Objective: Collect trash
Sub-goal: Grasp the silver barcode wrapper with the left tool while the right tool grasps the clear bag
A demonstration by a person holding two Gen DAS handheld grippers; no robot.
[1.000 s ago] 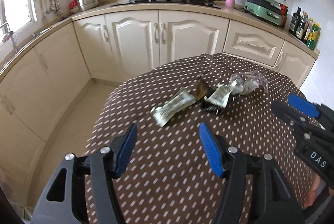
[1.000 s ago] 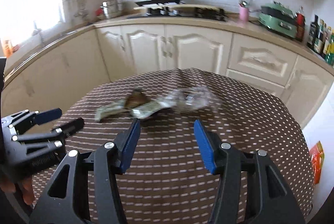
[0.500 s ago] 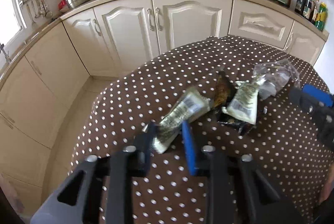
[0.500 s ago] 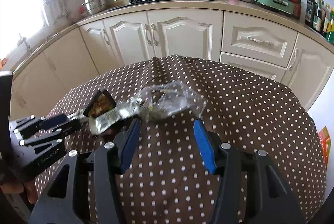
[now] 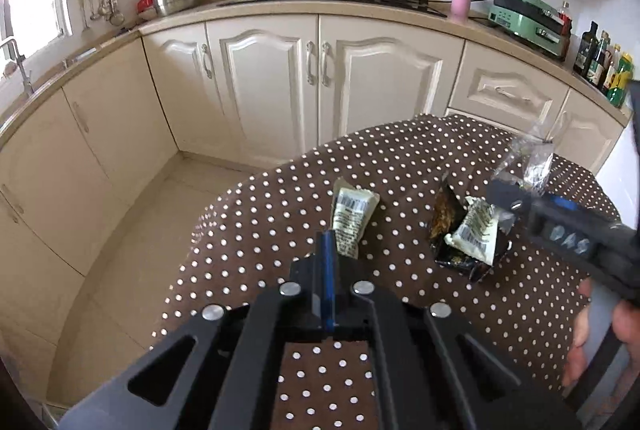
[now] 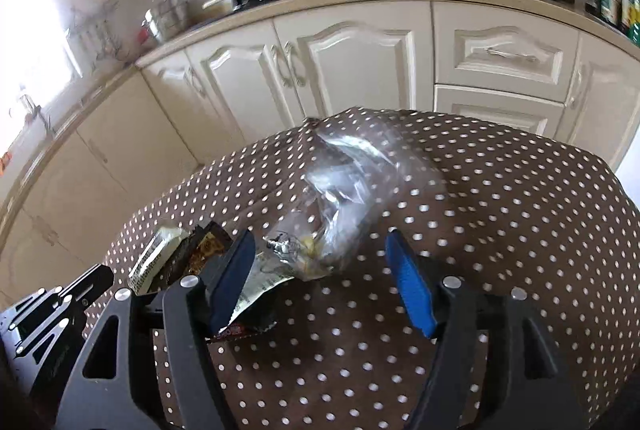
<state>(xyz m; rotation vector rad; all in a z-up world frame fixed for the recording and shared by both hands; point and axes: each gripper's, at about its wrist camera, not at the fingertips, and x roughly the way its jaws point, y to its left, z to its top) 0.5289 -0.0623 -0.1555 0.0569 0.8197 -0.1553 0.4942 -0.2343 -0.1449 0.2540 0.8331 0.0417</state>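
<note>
1. The left gripper (image 5: 327, 250), open a second ago, has closed fully, pinching the pale barcode-printed wrapper (image 5: 352, 218).
2. The right gripper (image 6: 320, 274) gapes, now nearer the crumpled clear plastic bag (image 6: 352, 197) at its twelve o'clock on the brown polka-dot tablecloth (image 6: 500, 197).

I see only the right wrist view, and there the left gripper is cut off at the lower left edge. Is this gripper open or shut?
Observer: Shut. In the left wrist view, the blue pads of the left gripper are pressed together.
Operator: Does it hold something?
Observer: A flat cream plastic wrapper with a black barcode ends right at its tips. I cannot tell if it is pinched.
Operator: What lies next to that wrapper?
Observer: A second cream barcode wrapper rests on a dark, torn-open packet, apart from the first one.
</note>
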